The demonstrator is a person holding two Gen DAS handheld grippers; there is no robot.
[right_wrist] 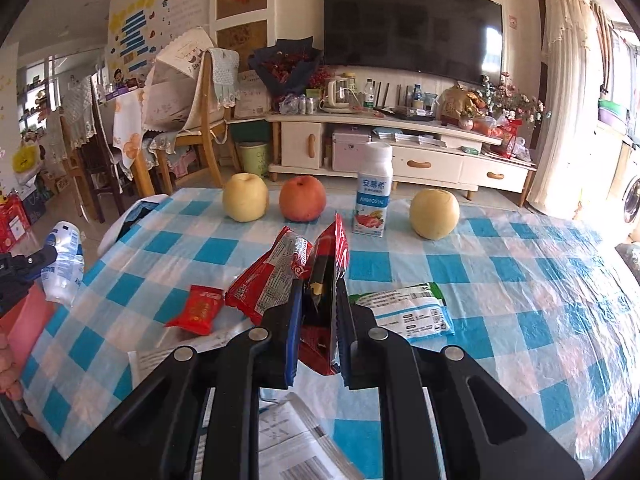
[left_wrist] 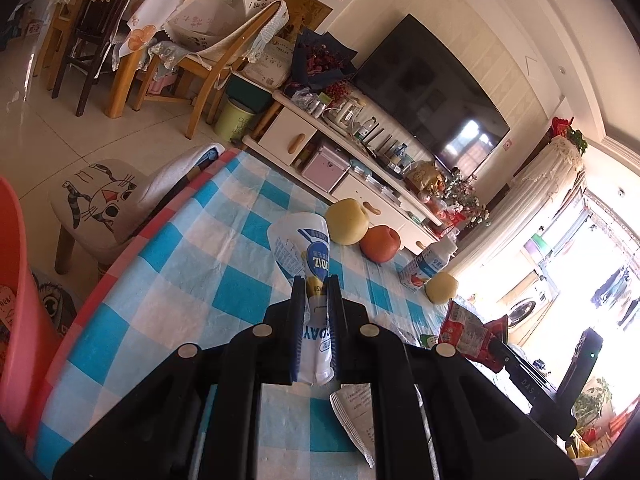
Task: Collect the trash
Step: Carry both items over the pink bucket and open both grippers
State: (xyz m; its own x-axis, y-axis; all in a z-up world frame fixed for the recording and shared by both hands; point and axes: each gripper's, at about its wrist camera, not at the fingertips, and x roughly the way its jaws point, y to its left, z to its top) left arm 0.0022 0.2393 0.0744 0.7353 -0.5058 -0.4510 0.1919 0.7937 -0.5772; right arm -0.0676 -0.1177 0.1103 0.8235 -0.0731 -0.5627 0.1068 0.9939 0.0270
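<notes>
The left gripper [left_wrist: 316, 280] is pinching a crumpled white and blue bottle [left_wrist: 306, 256], whose squashed body runs back between the two fingers and sticks out ahead of the tips, lifted over the blue and white checked tablecloth [left_wrist: 180, 264]. Seen from the right wrist camera, that same bottle [right_wrist: 64, 260] hangs far off to the left of the right gripper, beside the table's edge and above a pink bin [right_wrist: 24, 320]. The right gripper [right_wrist: 318, 284] is clamped on a red snack wrapper [right_wrist: 280, 276], which stands up between its fingers and fans out forward and to the left of the tips. Just left of that wrapper a small red packet [right_wrist: 198, 310] lies flat on the cloth, and just right of the fingers lies a flat white, blue and green wrapper [right_wrist: 408, 310]. Printed paper [right_wrist: 296, 440] lies under the right gripper's body. Further ahead stand, in a row across the table, a yellow pear [right_wrist: 245, 197], a red apple [right_wrist: 302, 199], an upright yogurt drink bottle [right_wrist: 374, 192] and another yellow pear [right_wrist: 435, 214], all apart from one another.
</notes>
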